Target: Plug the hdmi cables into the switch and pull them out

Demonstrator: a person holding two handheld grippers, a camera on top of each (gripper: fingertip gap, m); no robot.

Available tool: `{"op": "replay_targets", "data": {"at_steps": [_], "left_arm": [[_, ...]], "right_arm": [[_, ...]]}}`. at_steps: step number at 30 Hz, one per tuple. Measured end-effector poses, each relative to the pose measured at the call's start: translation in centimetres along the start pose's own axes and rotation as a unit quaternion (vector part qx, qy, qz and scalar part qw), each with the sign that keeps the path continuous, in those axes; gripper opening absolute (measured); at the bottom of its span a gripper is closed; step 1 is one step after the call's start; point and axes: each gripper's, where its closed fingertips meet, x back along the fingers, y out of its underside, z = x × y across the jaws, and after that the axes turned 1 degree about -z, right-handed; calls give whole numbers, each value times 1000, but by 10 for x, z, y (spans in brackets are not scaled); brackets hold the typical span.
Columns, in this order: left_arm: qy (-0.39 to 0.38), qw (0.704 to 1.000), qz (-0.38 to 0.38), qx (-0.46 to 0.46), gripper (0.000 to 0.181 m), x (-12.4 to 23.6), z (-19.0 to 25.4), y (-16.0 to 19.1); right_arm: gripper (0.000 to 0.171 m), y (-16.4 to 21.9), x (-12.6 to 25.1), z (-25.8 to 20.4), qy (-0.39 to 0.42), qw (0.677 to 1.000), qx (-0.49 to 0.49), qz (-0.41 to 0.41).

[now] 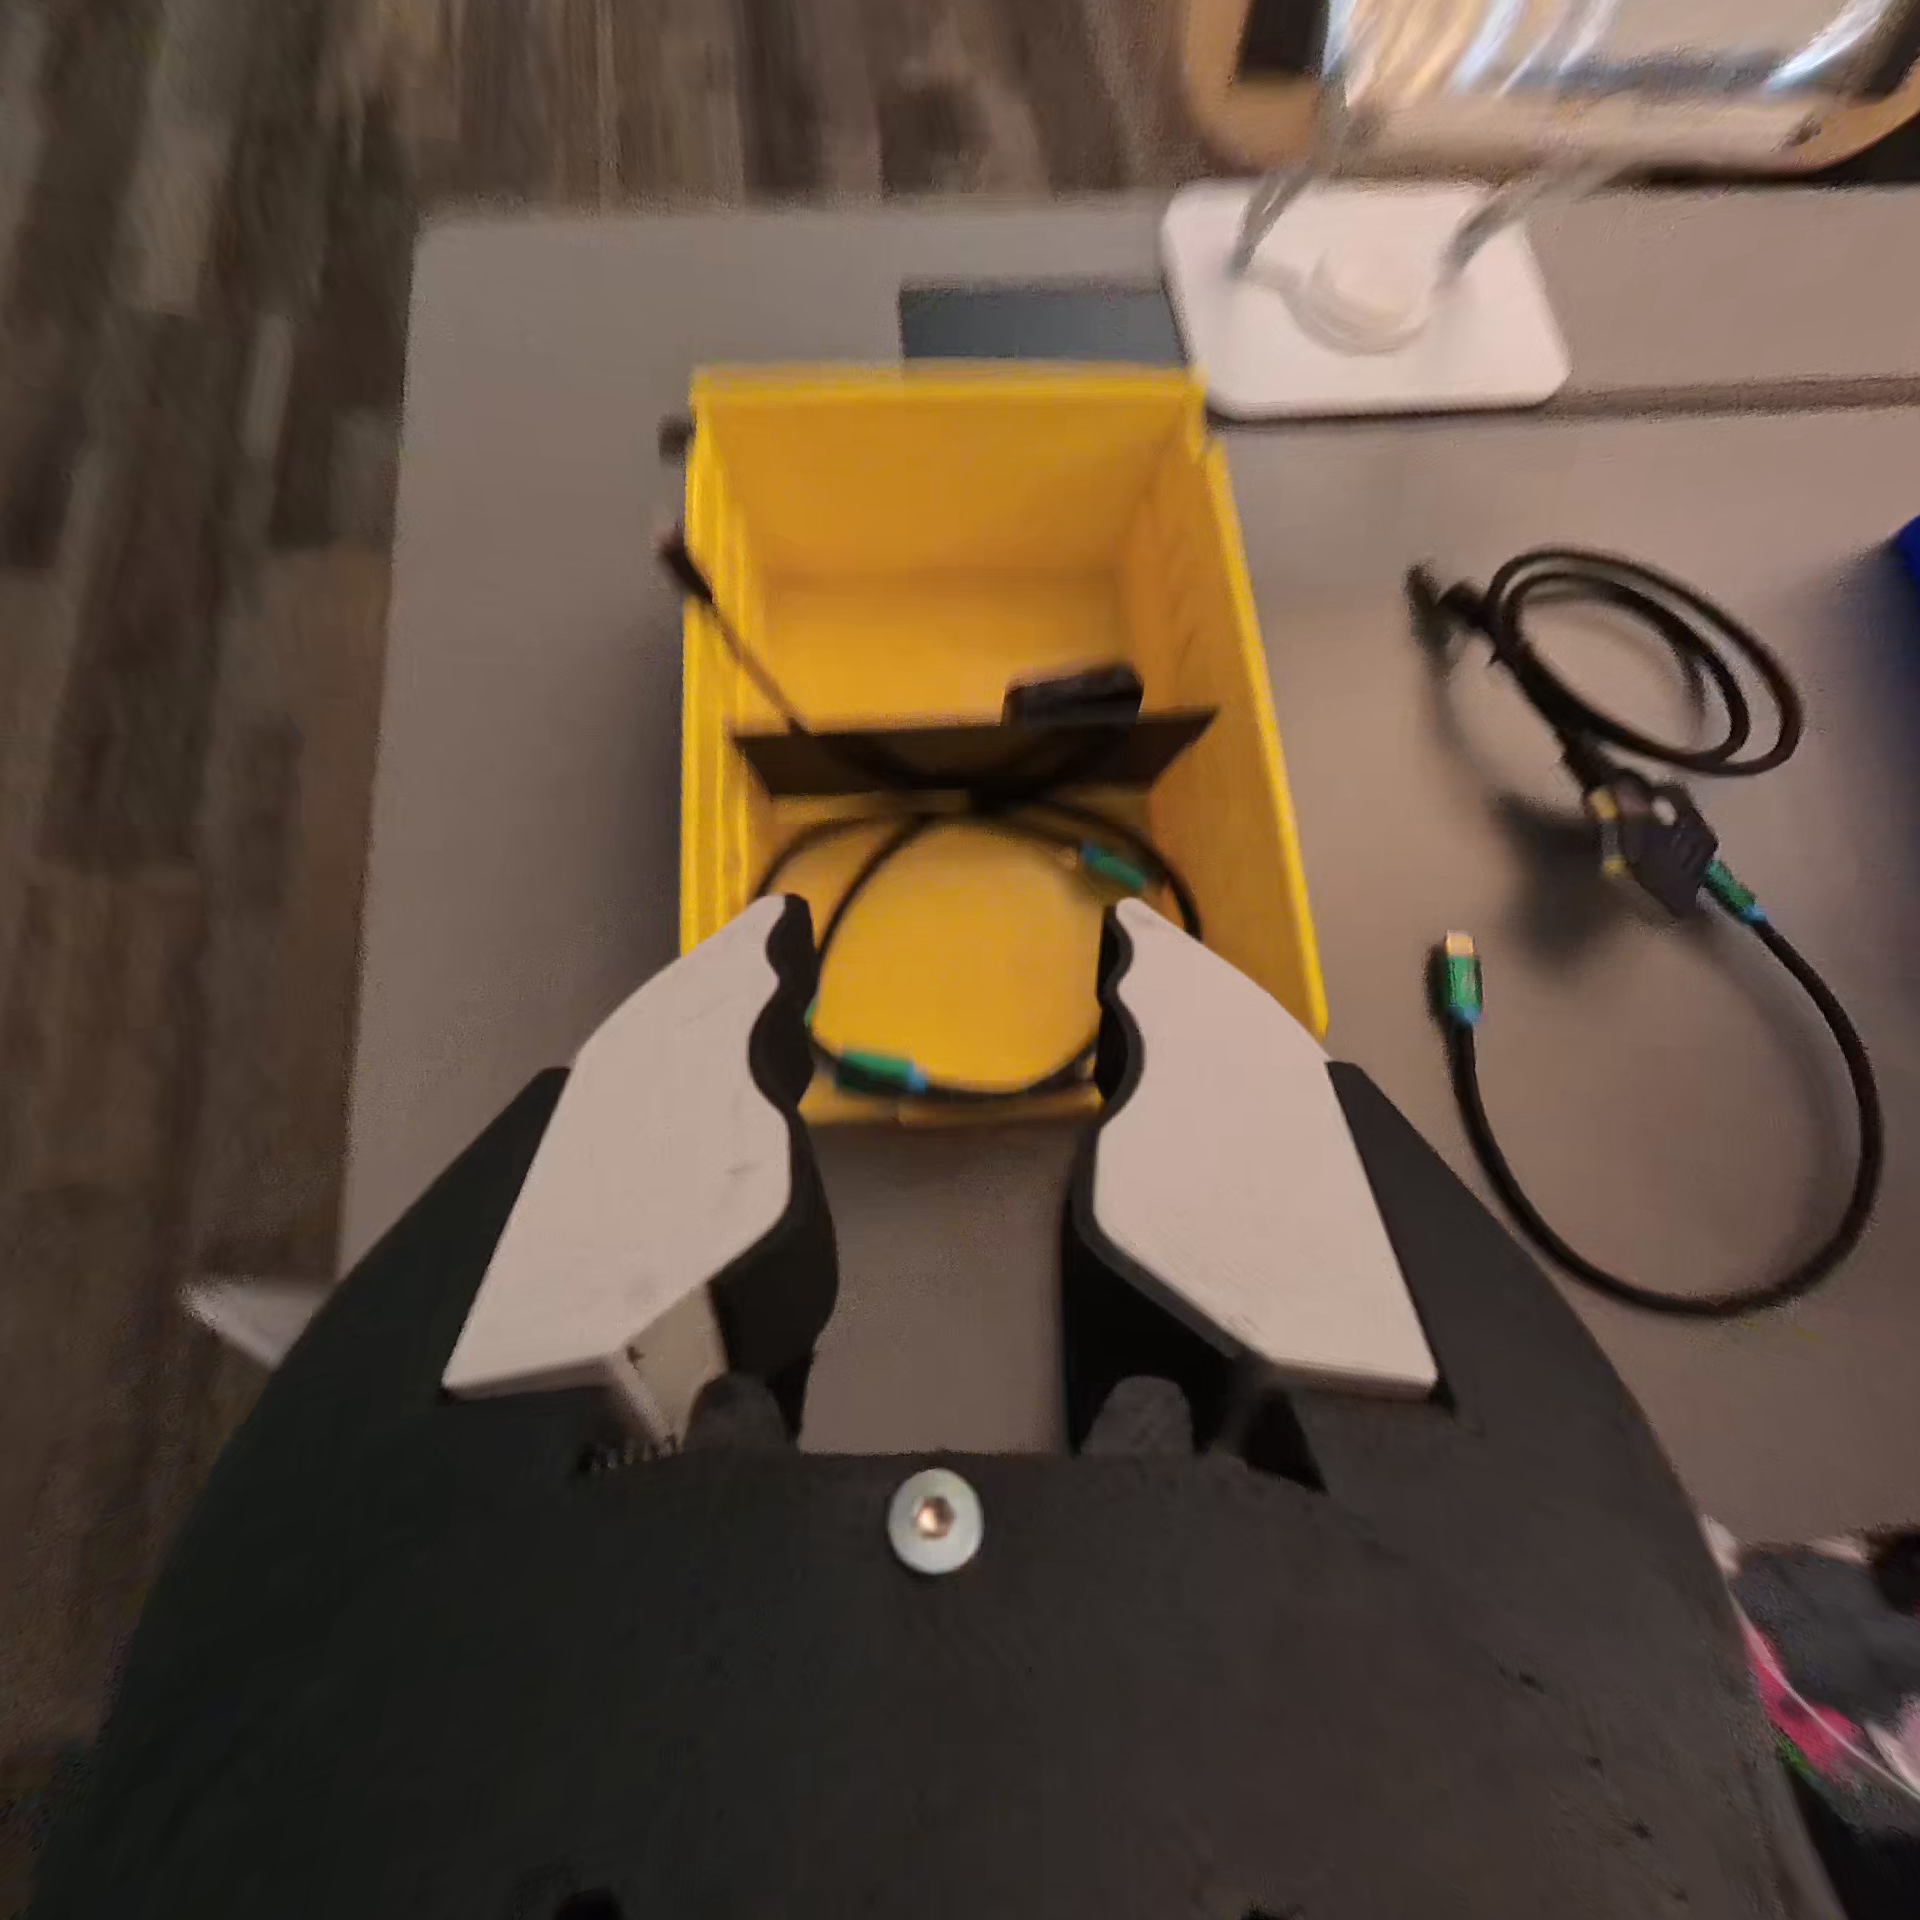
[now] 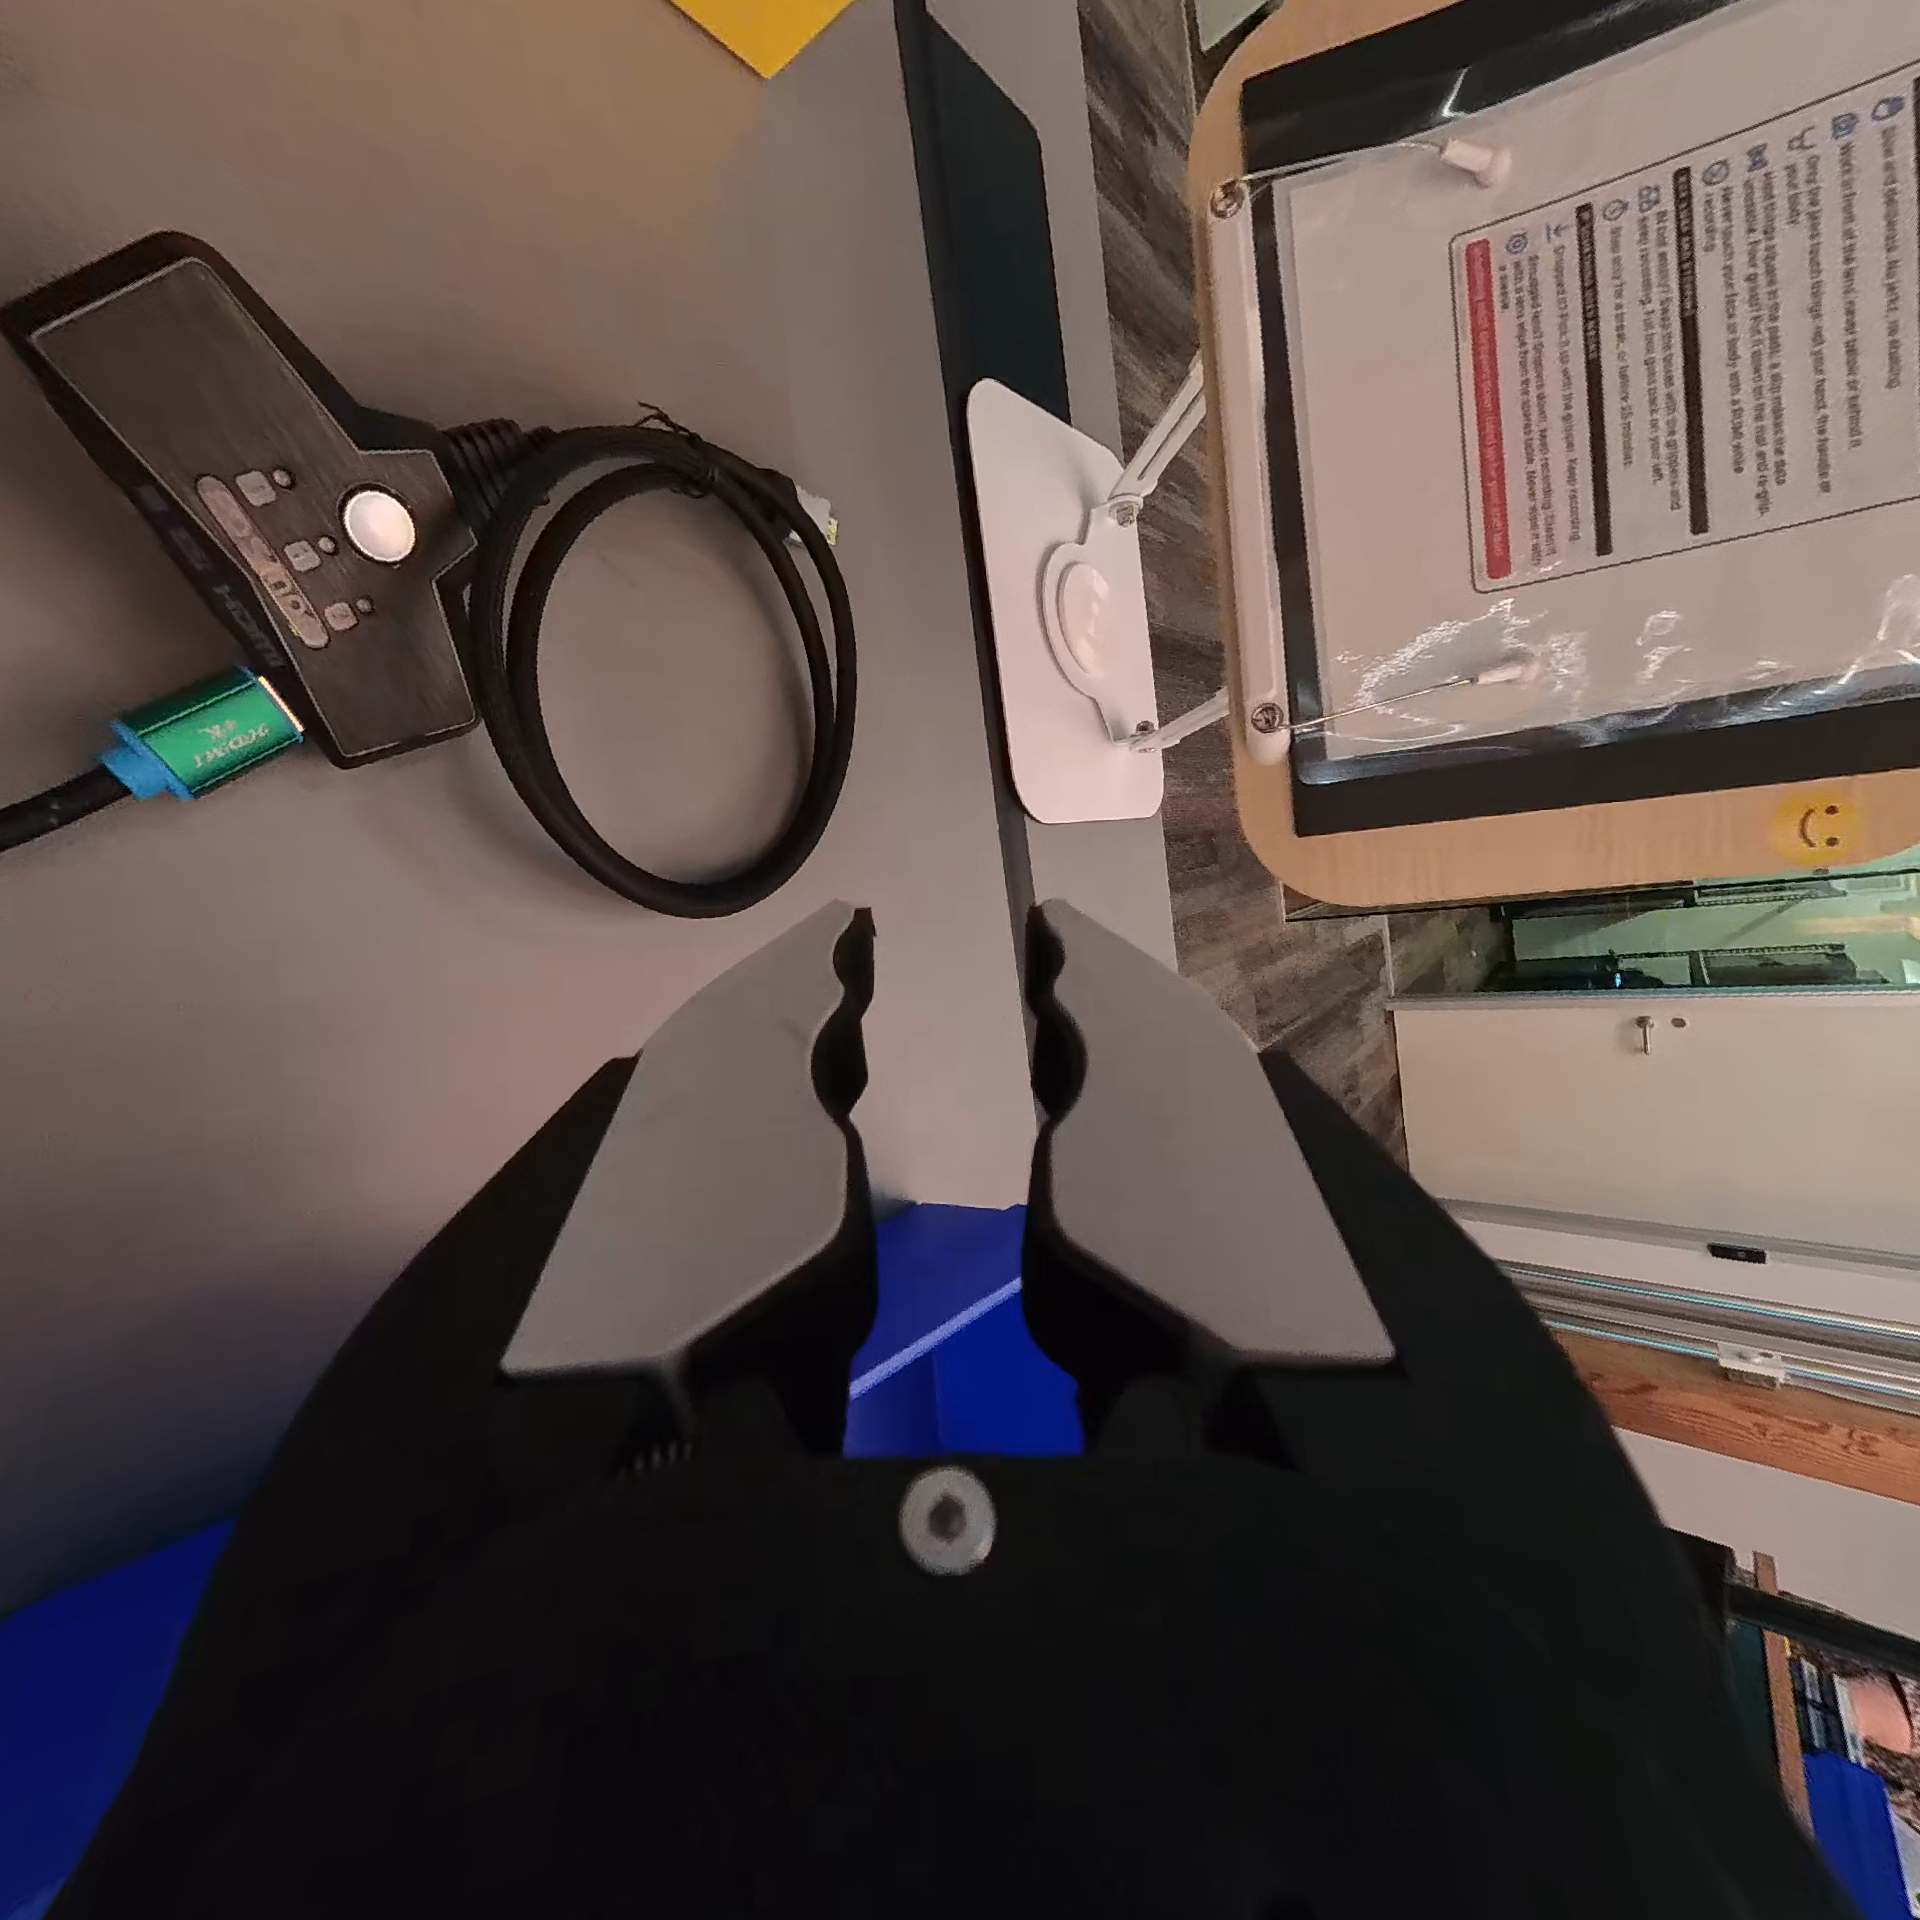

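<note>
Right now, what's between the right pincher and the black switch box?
In the right wrist view, the switch's own black cable, coiled in a loop on the grey table, lies between the open right gripper and the switch.

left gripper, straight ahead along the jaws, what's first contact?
Probably the coiled HDMI cable in the yellow bin; the left gripper, jaws open and empty, aims into it. Depth is unclear.

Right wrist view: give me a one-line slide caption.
Open right gripper hovers empty above the grey table, near the HDMI switch with one green-ended cable plugged in.
</note>
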Motion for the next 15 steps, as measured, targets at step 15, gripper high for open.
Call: {"op": "replay_targets", "data": {"at_steps": [15], "left_arm": [[122, 926, -334, 130, 46, -78, -16, 92]], "right_arm": [[29, 12, 2, 3, -1, 1000, -15, -14]]}}
